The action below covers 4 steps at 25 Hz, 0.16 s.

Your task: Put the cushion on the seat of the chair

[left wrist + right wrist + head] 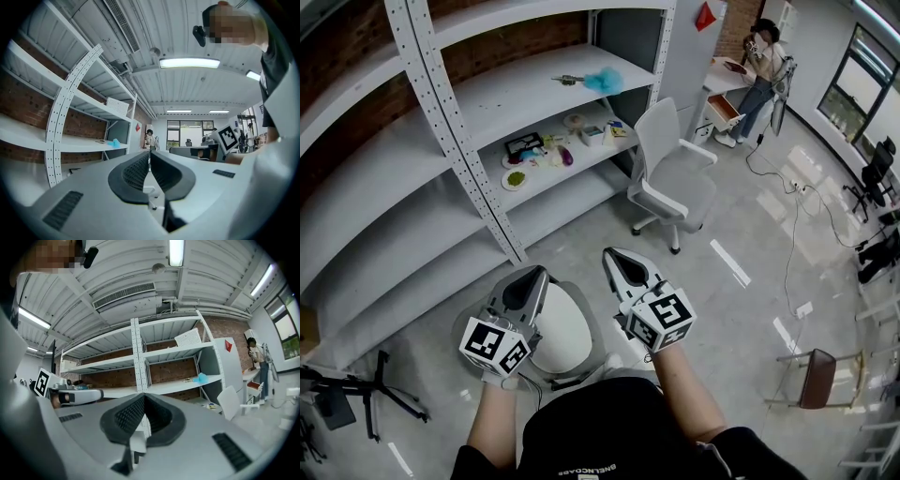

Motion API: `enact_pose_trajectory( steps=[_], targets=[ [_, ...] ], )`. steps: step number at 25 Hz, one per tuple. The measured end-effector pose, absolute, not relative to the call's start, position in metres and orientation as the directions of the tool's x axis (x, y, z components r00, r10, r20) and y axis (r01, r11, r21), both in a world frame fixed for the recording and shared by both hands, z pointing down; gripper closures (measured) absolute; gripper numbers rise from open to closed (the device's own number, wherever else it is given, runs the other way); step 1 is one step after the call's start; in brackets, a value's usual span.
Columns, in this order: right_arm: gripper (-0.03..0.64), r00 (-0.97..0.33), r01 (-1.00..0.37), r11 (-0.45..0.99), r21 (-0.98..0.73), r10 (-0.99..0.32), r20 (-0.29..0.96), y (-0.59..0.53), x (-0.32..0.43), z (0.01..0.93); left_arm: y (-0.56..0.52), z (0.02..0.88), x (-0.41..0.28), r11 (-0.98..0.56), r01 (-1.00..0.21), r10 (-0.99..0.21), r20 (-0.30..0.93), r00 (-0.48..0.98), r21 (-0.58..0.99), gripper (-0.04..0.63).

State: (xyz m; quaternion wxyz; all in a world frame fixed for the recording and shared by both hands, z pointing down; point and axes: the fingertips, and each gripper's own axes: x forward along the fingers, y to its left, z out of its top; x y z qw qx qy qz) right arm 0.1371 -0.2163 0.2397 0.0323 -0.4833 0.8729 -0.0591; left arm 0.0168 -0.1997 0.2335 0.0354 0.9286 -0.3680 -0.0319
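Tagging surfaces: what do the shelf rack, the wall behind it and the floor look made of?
Shelf rack: likely painted metal, matt light grey; rows of punched holes in the uprights.
Wall: bare reddish-brown brick, courses visible.
Floor: hard, smooth grey, perhaps sealed concrete or epoxy; it mirrors window light.

Matt white metal shelving [534, 94], rough brick wall [520, 39], glossy grey floor [750, 225].

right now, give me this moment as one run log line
left gripper: jaws shut, empty | right gripper: jaws shut, empty | chair: seat bare
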Motion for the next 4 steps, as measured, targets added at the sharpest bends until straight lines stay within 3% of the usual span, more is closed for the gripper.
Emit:
enact_pose_trajectory(
  steps=[4],
  targets=[
    [0.609, -0.527, -0.842, 0.522, -0.135, -0.850, 0.002, -0.2126, 0.1390, 0.2417, -0.1967, 0.2353, 0.0169, -0.725, -0.683, -0.688, -0.036, 0.725, 0.091, 0.572]
  ],
)
